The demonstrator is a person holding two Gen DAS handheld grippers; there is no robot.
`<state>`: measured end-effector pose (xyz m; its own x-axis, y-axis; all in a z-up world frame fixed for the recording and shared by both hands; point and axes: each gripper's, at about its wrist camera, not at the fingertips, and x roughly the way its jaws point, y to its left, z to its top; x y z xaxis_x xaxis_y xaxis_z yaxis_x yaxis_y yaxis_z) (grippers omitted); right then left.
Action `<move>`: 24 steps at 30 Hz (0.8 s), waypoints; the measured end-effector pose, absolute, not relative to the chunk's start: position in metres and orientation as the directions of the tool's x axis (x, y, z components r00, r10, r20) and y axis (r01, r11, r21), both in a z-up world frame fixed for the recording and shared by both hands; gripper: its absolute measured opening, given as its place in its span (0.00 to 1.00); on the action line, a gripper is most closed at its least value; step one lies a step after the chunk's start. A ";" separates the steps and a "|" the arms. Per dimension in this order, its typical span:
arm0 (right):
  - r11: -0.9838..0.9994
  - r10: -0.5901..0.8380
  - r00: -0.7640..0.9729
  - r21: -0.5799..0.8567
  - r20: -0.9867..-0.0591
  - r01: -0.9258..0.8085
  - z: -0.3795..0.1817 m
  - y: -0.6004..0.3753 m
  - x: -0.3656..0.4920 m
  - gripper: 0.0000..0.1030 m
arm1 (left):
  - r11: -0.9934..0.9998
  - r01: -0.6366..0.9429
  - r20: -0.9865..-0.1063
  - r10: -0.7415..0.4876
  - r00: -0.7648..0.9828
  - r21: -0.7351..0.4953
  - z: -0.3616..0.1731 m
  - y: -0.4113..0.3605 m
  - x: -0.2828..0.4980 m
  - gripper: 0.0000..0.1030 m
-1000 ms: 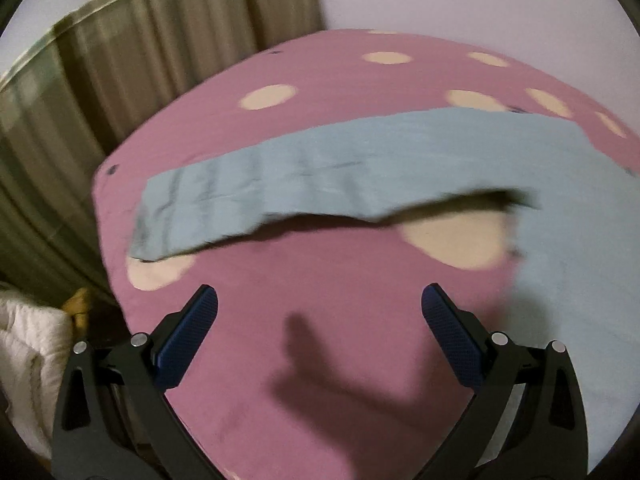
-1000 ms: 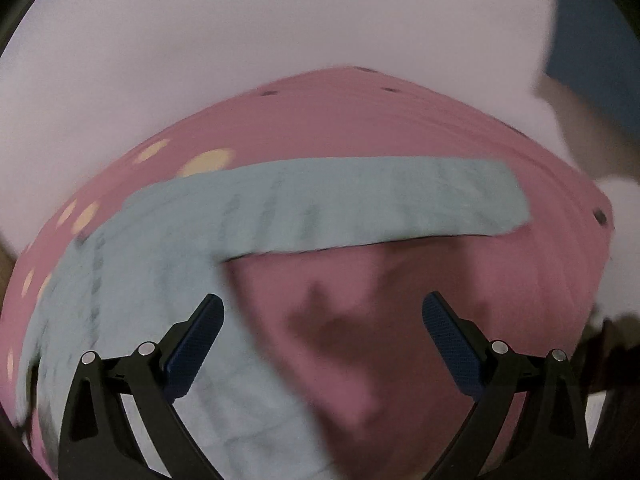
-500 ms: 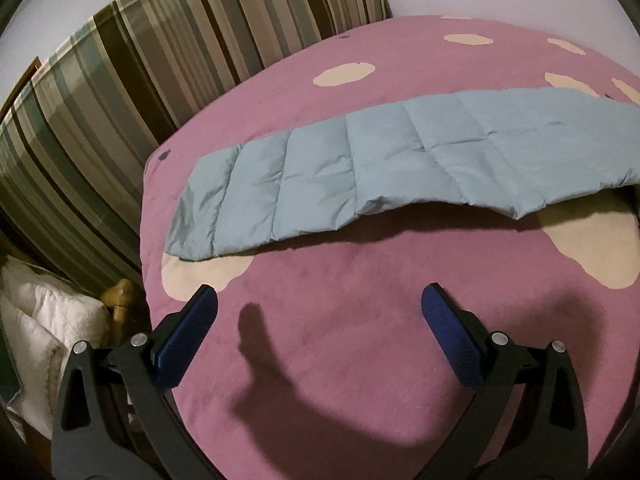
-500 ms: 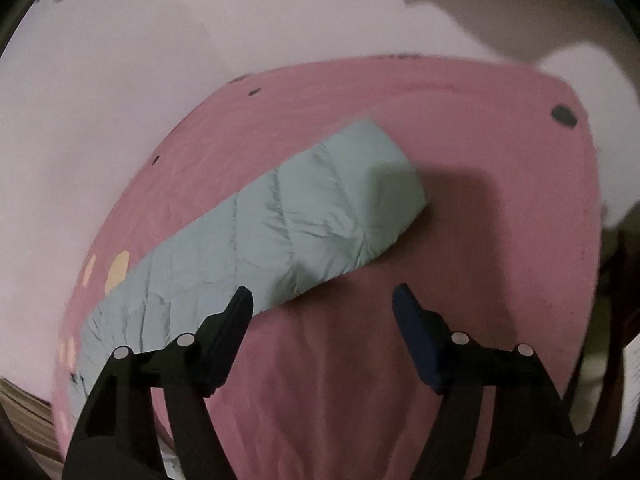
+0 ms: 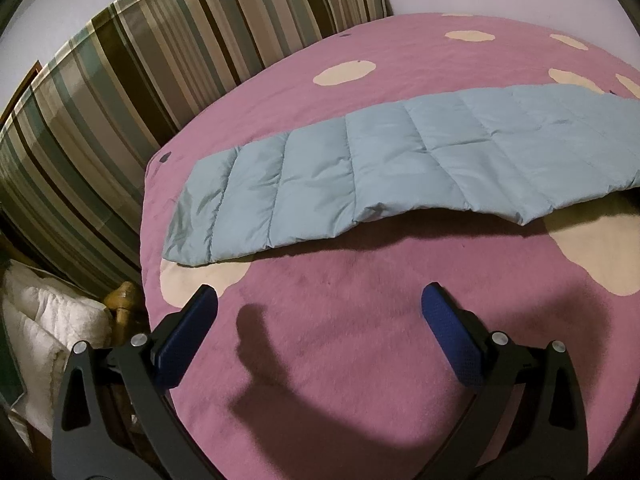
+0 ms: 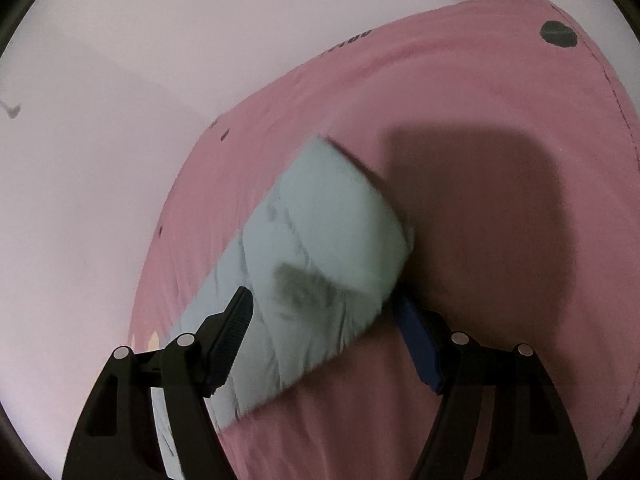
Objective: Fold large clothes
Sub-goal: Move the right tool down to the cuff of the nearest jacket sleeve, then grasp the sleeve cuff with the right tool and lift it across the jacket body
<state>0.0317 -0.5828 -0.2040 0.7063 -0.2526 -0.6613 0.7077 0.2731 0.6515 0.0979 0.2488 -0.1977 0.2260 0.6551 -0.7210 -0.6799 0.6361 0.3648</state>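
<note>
A pale blue quilted puffer garment [image 5: 400, 168] lies stretched in a long band across a pink bedspread with cream blotches [image 5: 360, 320]. From the left wrist its stitched panels read sharply, one narrow end near the bed's edge. This view alone takes in the striped brown-and-green curtain [image 5: 120, 80] beyond the bed and the white padded bedding [image 5: 44, 320] heaped on the floor side. The left gripper [image 5: 319, 322] hangs over bare spread with its jaws spread wide and nothing between them, the garment lying well ahead of its blue fingertips [image 5: 440, 312].

The right wrist view is smeared, showing plain wall [image 6: 120, 120] and the garment's other end [image 6: 320, 260]. That end lies between the fingers of the right gripper [image 6: 324, 316], which stand parted on either side of the cloth and do not look pressed into it, though the blur leaves that uncertain.
</note>
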 end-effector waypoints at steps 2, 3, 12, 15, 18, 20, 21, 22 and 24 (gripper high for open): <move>0.276 -0.269 0.711 0.655 -0.650 0.704 -0.205 -0.588 0.033 0.67 | 0.633 -0.678 -0.717 0.661 0.222 0.374 -0.198 0.249 0.098 0.98; 0.278 -0.275 0.707 0.650 -0.652 0.707 -0.206 -0.589 0.034 0.57 | 0.632 -0.677 -0.715 0.663 0.220 0.377 -0.199 0.249 0.098 0.98; 0.305 -0.309 0.685 0.613 -0.660 0.729 -0.202 -0.596 0.042 0.05 | 0.620 -0.669 -0.700 0.684 0.204 0.411 -0.201 0.245 0.100 0.98; 0.375 -0.349 0.687 0.577 -0.637 0.726 -0.178 -0.583 0.050 0.04 | 0.618 -0.667 -0.698 0.687 0.202 0.415 -0.200 0.245 0.100 0.98; 0.473 -0.351 0.717 0.547 -0.602 0.691 -0.149 -0.560 0.065 0.04 | 0.619 -0.668 -0.699 0.686 0.203 0.413 -0.201 0.244 0.100 0.98; 0.546 -0.338 0.740 0.519 -0.582 0.657 -0.130 -0.539 0.081 0.04 | 0.620 -0.670 -0.702 0.683 0.204 0.409 -0.201 0.244 0.100 0.98; 0.587 -0.324 0.755 0.505 -0.570 0.633 -0.120 -0.524 0.092 0.04 | 0.621 -0.670 -0.702 0.682 0.204 0.408 -0.201 0.244 0.100 0.98; 0.614 -0.311 0.766 0.496 -0.563 0.614 -0.114 -0.514 0.104 0.04 | 0.621 -0.670 -0.703 0.681 0.205 0.407 -0.200 0.244 0.100 0.98; 0.677 -0.273 0.790 0.473 -0.549 0.563 -0.099 -0.486 0.128 0.04 | 0.620 -0.669 -0.702 0.683 0.204 0.409 -0.200 0.244 0.100 0.98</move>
